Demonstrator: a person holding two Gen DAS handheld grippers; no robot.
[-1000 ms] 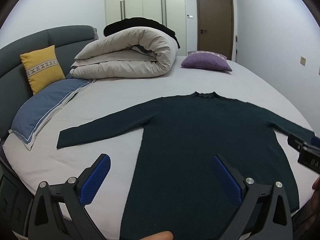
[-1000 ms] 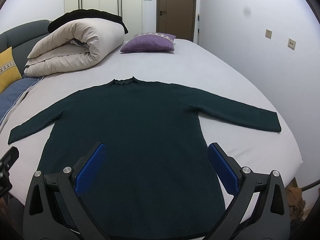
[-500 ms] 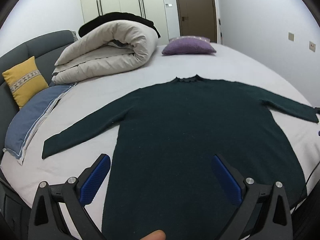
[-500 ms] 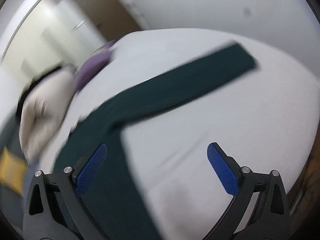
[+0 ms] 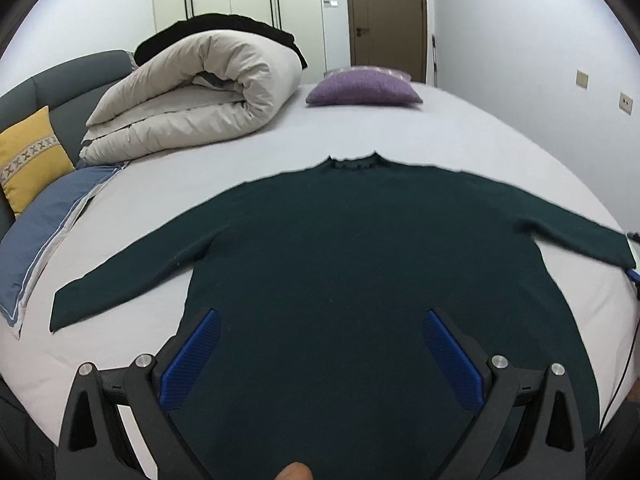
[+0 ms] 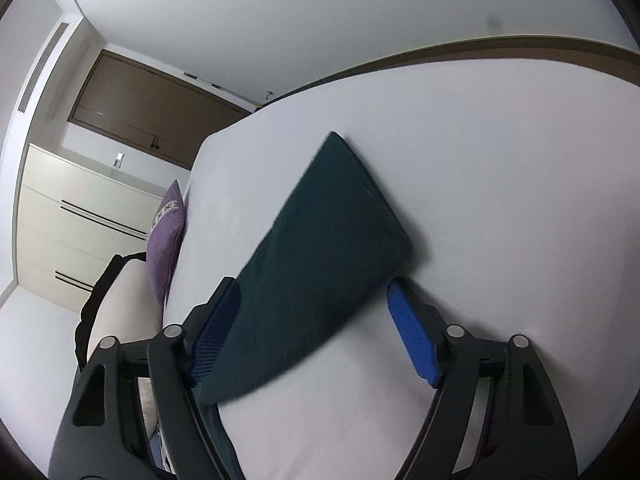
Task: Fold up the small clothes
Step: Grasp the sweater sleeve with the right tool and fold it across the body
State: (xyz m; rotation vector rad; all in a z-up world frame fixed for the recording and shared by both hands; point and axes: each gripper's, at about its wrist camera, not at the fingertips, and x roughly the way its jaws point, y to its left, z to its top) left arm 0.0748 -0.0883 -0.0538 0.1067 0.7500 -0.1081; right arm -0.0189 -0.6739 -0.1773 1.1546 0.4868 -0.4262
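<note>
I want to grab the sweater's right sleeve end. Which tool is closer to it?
Right. The right tool is open around the sleeve, near its cuff. The left tool hangs open over the sweater body, far from that cuff.

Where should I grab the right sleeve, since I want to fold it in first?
Grip the sleeve near its cuff end, coming from the bed's right edge. It lies flat and straight out from the sweater, and the right hand-held gripper already straddles it, open. One finger must slide under the thin cloth.
</note>
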